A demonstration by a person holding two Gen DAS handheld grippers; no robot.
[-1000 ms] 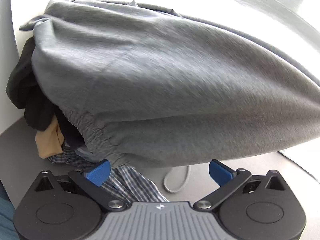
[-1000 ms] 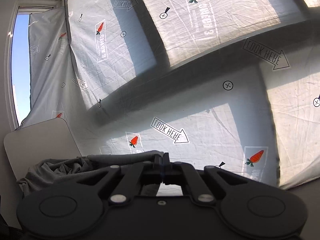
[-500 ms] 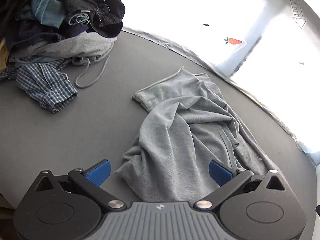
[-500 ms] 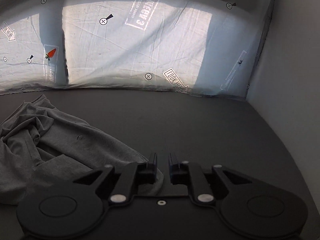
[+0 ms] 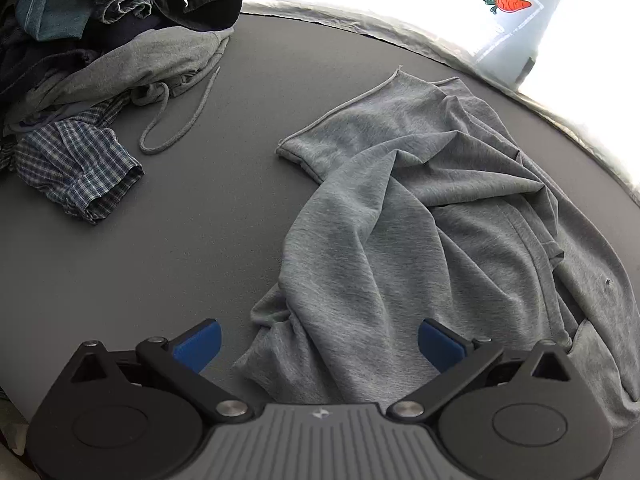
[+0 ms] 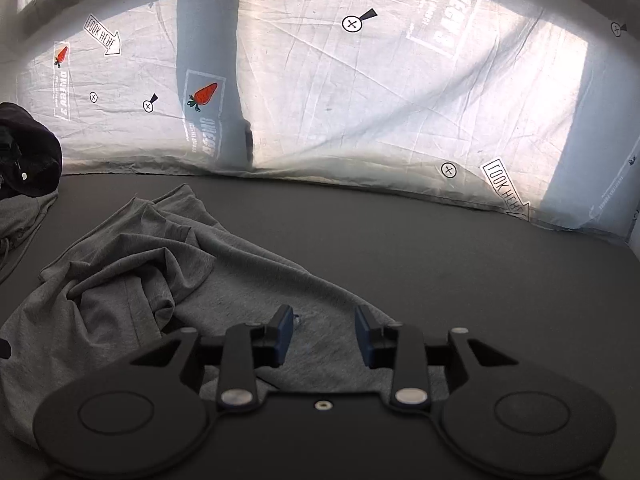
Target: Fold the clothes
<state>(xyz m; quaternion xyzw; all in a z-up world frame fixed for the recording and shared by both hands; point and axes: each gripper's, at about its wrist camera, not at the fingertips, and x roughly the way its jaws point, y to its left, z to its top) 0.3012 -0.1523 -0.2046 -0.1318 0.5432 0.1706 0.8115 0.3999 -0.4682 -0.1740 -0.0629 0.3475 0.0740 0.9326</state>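
A grey garment lies crumpled on the dark grey table, with folds and a loose hem toward the far side. My left gripper is open and empty, just above the garment's near edge. In the right wrist view the same garment spreads to the left and under my right gripper, which is open with nothing between its blue pads, over the garment's right edge.
A pile of other clothes sits at the table's far left, with a checked shirt sleeve and a grey drawstring trailing out. A printed white sheet hangs behind the table. Bare table lies to the right.
The grey garment was held up in front of the left camera, then dropped onto the table. My right gripper went from shut to open and came down over the garment's edge.
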